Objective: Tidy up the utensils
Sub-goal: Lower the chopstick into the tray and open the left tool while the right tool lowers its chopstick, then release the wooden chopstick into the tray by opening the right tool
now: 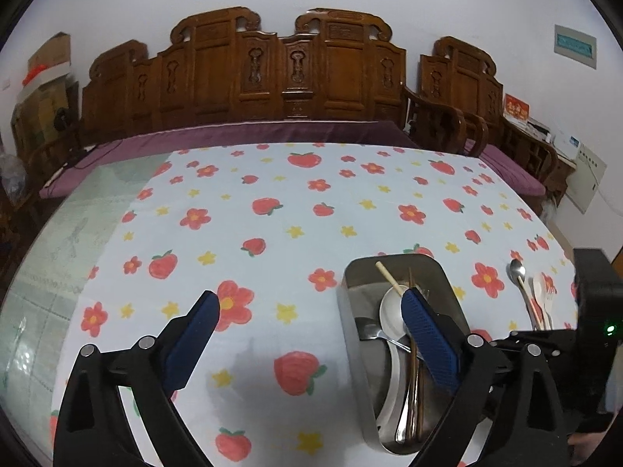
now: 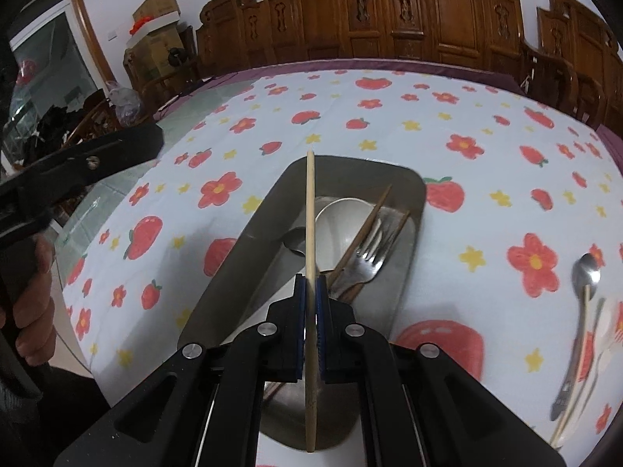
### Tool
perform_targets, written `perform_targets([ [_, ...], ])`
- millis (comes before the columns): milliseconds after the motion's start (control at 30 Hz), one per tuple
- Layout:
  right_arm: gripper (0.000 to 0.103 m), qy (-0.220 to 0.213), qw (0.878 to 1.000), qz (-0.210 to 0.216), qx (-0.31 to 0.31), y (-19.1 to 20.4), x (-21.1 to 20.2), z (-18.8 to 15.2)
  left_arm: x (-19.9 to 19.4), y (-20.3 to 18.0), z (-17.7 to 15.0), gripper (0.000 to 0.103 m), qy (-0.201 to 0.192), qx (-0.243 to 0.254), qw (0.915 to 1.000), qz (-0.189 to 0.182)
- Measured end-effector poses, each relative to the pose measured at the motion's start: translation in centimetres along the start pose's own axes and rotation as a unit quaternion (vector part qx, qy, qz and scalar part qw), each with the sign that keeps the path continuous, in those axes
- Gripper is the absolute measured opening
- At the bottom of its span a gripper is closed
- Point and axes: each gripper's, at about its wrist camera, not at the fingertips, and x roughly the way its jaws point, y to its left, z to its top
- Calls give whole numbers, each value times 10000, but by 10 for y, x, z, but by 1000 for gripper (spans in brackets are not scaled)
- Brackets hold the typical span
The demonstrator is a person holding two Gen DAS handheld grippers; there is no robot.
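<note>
A steel tray (image 1: 352, 299) (image 2: 249, 233) sits on the strawberry-print tablecloth and holds a white spoon (image 1: 391, 307), a metal fork (image 2: 364, 260), brown chopsticks (image 2: 370, 225) and a metal spoon. My right gripper (image 2: 310, 286) is shut on a pale wooden chopstick (image 2: 310, 202) and holds it above the tray; its tip shows in the left wrist view (image 1: 389, 278). My left gripper (image 1: 311, 303) is open and empty, just left of the tray, its right finger over the tray.
To the right of the tray lie a metal spoon (image 2: 584, 276) (image 1: 517, 272), white plastic cutlery (image 1: 543, 292) and another pale chopstick. A carved wooden bench (image 1: 272, 78) with a purple cushion stands behind the table. Glass tabletop shows at the left (image 1: 58, 253).
</note>
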Motion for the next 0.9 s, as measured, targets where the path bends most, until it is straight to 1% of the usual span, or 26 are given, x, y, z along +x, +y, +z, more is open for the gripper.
perform_targets([
  [267,6,120,9995,120,264,4,19,1,0,6,0,91,6,-94,9999,36],
  [400,7,108,9995,216,196,11,21,1,0,6,0,91,5,-99,9999,26],
  [533,7,99,9997,186,104,10,18,-1,0,6,0,91,1,-95,9999,34],
  [667,7,-7,9999,31,-134,5,3,-5,0,5,-1,91,-23,-71,10000,-1],
  [900,7,-361,9973,-419,-480,-19,-50,-14,-4,-20,-3,91,-59,101,9998,-168],
])
